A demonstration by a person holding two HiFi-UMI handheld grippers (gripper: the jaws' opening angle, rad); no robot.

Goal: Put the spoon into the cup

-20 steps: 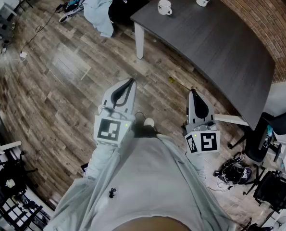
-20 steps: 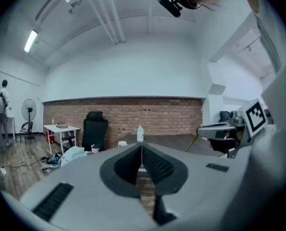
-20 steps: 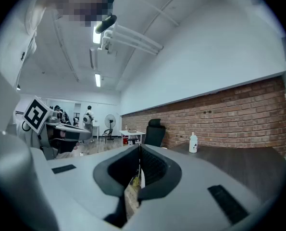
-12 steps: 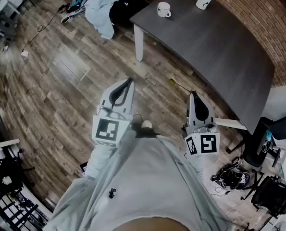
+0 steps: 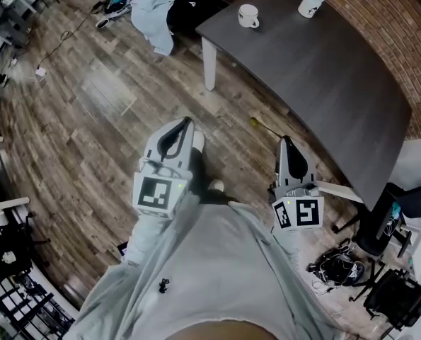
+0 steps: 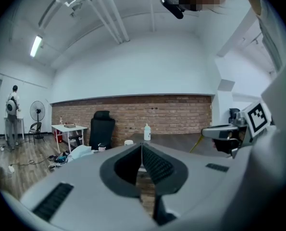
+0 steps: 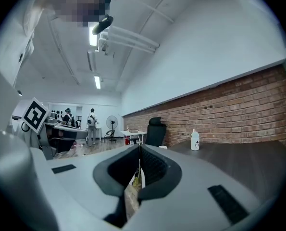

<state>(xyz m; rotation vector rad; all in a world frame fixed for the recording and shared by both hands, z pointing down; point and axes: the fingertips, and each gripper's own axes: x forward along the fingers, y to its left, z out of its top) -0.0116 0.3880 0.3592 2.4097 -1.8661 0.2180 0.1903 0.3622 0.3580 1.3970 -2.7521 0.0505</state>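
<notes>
Grey tabletop [image 5: 330, 69]: dark slab at the top right of my head view, with a white leg at its near corner and a brick wall [image 5: 387, 13] along its far side.
Cup [image 5: 248, 15]: white with a handle, upright on the tabletop near the far-left corner. I see nothing in it from here.
Bottle [image 5: 310, 1]: white, upright on the same tabletop, further along the wall side and apart from the cup.
Spoon [image 5: 265, 127]: thin stem with a yellowish end. It sticks out past the right tongs' tips, up and to the left in my head view. It's over the floor, near the tabletop edge and well apart from the cup.
Right tongs [image 5: 285, 140]: pressed together on the spoon. In the right gripper view I see the yellowish stem caught in the slot between the pads. They're held about level, over the floor, aimed toward the tabletop.
Left tongs [image 5: 187, 121]: pressed together with the tips meeting. The left gripper view shows nothing between them. They hang over the floor, beside the right tongs and apart from them.
Marker cubes: one sits at the back of each set of tongs, black squares facing up at me.
Floor [image 5: 90, 119]: wood planks. A heap of pale cloth [image 5: 153, 2] and dark bags lies just left of the tabletop leg.
Room: a black office chair [image 6: 102, 129] by the brick wall and a person standing far off at the left, both in the left gripper view.
</notes>
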